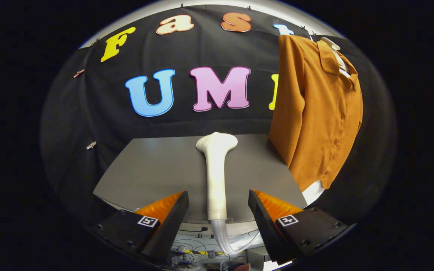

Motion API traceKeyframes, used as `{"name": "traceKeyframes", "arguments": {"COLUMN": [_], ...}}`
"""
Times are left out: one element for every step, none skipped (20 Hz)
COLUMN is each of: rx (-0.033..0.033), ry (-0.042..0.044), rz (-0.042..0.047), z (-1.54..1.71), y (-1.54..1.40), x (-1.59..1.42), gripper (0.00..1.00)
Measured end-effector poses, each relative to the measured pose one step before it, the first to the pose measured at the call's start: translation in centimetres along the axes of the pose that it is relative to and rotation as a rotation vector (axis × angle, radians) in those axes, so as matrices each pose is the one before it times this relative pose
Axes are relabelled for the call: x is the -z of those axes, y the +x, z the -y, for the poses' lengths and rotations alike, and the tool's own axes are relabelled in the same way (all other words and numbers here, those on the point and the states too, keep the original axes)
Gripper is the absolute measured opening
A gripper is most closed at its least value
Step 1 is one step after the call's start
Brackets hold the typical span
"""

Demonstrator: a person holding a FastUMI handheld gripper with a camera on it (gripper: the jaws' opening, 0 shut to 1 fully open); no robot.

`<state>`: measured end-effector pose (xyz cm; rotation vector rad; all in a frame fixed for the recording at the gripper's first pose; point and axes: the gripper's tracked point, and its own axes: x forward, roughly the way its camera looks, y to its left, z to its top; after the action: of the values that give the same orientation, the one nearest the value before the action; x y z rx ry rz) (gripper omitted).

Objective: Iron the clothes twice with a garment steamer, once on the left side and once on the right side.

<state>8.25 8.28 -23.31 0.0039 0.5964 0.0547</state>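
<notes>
A white garment steamer (217, 173) lies on the grey table (149, 173), its head pointing away from me and its clear hose (222, 235) trailing off the near edge. Its handle end sits between my two fingers, which stand apart on either side without touching it. My gripper (219, 212) is open. An orange button-up shirt (317, 113) hangs on a white hanger (333, 47) beyond and to the right of the fingers, in front of the black cloth wall, its hem dropping past the table's right corner.
Below the table's near edge lie cables and small parts on the floor (202, 252). A white piece (313, 192) shows under the shirt's hem. Small clips (90, 145) pin the cloth wall on the left.
</notes>
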Motion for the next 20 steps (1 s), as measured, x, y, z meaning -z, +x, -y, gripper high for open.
{"name": "traceKeyframes", "arguments": {"rx": [0.00318, 0.00446, 0.00343, 0.00446, 0.00112, -0.00042, -0.00228, -0.00110, -0.00030, 0.01031, 0.03410, -0.01501, -0.02064, -0.01509, -0.01450, -0.01277, -0.00875, -0.00155, 0.00197, 0.00142], "ry": [-0.00234, -0.00276, -0.00745, -0.00840, -0.01057, -0.00431, 0.00314, -0.00028, -0.00097, 0.00062, -0.00047, 0.00451, -0.00233, 0.01071, 0.00822, 0.01658, 0.03703, 0.00977, 0.00220, -0.00697], "rz": [-0.01027, -0.00471, -0.01022, -0.01271, -0.01304, -0.01453, -0.01440, -0.01624, -0.01684, -0.01134, 0.02481, -0.00090, 0.01912, 0.02244, 0.02351, 0.01625, 0.01902, 0.02783, 0.02400, 0.02368], "z": [-0.015, -0.091, -0.141, -0.141, -0.265, -0.211, -0.276, -0.277, -0.149, 0.201, 0.826, -0.086, 0.016, -0.098, 0.261, -0.046, 0.039, 0.197, 0.199, 0.120], "y": [0.504, 0.598, 0.560, 0.555, 0.484, 0.458, 0.341, 0.301, 0.246, 0.071, 0.151, 0.397, -0.593, 0.103, 0.142, -0.211, -0.557, 0.040, -0.449, -0.487], "x": [0.204, 0.000, 0.166, 0.318, 0.274, 0.327, 0.395, 0.509, 0.308, 0.677, -1.044, 0.536, -0.155, -0.079, -0.062, -0.089, 0.320, -0.560, -0.255, -0.348], "gripper": [0.97, 0.96, 0.96, 0.96, 0.96, 0.96, 0.90, 0.86, 0.81, 0.77, 0.69, 0.61, 0.39, 0.39, 0.33, 0.30, 0.28, 0.22, 0.21, 0.21]}}
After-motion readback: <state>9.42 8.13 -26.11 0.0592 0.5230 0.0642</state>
